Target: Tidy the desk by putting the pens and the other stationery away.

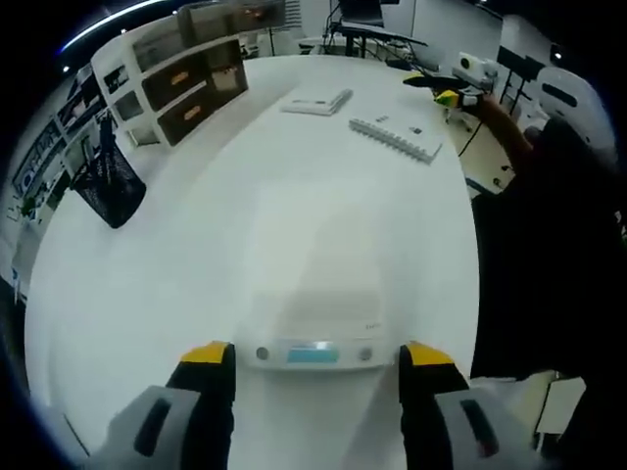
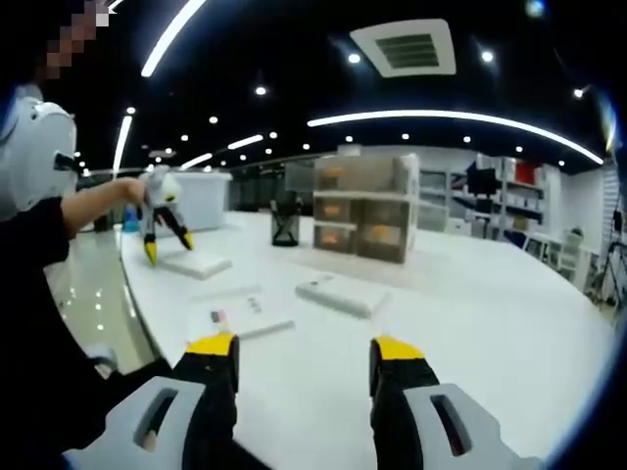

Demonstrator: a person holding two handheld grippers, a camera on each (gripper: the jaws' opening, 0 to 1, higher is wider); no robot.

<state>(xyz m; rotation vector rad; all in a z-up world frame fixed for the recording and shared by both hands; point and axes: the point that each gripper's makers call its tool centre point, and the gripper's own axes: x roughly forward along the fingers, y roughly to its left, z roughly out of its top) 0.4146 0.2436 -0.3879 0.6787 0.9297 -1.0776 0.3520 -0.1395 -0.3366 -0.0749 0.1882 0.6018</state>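
Left gripper view: the left gripper (image 1: 315,364) has its fingers spread wide and empty, straddling a white scale (image 1: 315,323) on the surface (image 1: 176,284). Farther off lie a spiral notebook (image 1: 397,137) and a white case (image 1: 315,103), near a mesh pen holder (image 1: 110,184) and a drawer organizer (image 1: 186,78).

Right gripper view: the right gripper (image 2: 306,357) is also wide open and empty above the surface. The notebook (image 2: 240,315), the case (image 2: 343,292) and the scale (image 2: 194,262) all lie loose, so tidying looks barely begun.

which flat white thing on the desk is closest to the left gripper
The digital scale, right ahead of the left gripper, with a blue display. The notebook and case lie far across.
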